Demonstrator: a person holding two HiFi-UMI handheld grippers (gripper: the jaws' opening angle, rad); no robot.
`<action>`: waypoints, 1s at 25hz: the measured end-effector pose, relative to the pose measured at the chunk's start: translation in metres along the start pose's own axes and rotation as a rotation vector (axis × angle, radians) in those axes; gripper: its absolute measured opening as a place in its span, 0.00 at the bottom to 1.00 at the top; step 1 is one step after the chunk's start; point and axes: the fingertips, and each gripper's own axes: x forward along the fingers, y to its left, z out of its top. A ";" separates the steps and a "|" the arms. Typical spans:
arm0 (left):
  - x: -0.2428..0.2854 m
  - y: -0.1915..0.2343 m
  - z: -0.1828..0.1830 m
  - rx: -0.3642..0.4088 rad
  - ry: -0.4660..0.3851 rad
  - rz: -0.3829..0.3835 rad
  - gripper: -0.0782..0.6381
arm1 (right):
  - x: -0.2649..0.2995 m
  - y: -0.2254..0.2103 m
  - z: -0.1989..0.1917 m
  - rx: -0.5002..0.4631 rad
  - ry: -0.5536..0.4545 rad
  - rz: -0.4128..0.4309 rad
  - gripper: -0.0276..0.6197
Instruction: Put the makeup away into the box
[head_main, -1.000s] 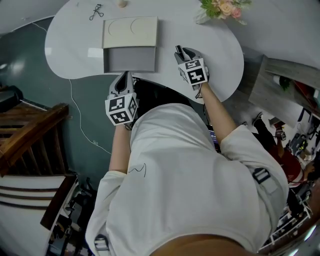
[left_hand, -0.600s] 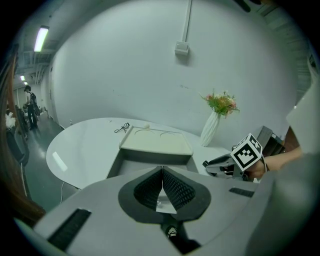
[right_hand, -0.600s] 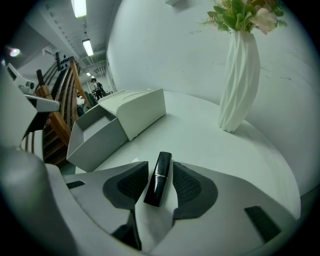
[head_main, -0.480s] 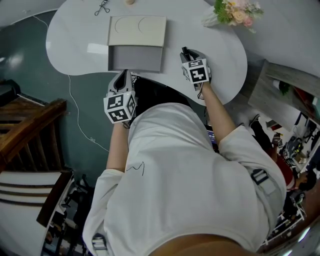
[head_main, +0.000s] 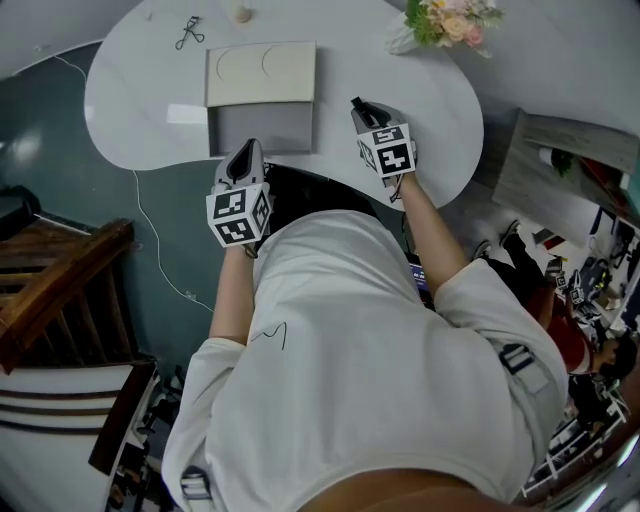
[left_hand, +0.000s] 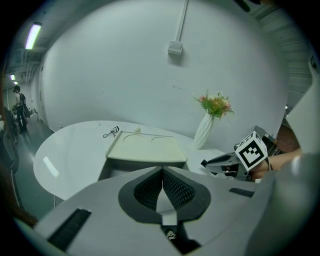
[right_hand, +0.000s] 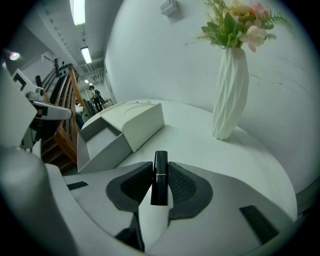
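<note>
A black lipstick (right_hand: 159, 178) stands between the pads of my right gripper (right_hand: 160, 167). The jaws are closing and both pads touch it. That gripper (head_main: 358, 103) hovers over the white table (head_main: 140, 110), just right of the box. The box is a grey open drawer (head_main: 260, 128) with a cream lid (head_main: 262, 72) pushed back behind it; in the right gripper view the drawer (right_hand: 100, 139) shows nothing inside. My left gripper (head_main: 247, 150) is at the table's near edge in front of the drawer, shut and with nothing in it (left_hand: 162, 172).
A white vase of flowers (head_main: 440, 20) stands at the back right of the table. An eyelash curler (head_main: 190, 28) and a small beige item (head_main: 241, 13) lie behind the box. A wooden staircase (head_main: 60, 270) is at the left, and a cable (head_main: 160, 250) hangs to the floor.
The head view swayed a little. Both grippers keep their places beside the box.
</note>
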 end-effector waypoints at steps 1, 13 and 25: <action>0.002 -0.002 0.002 0.006 0.001 -0.012 0.14 | -0.005 0.000 0.005 0.010 -0.018 -0.001 0.19; 0.026 -0.036 0.063 0.105 -0.071 -0.136 0.14 | -0.065 0.017 0.089 0.065 -0.279 0.024 0.19; 0.003 -0.015 0.097 0.119 -0.165 -0.093 0.14 | -0.080 0.071 0.148 -0.105 -0.373 0.143 0.19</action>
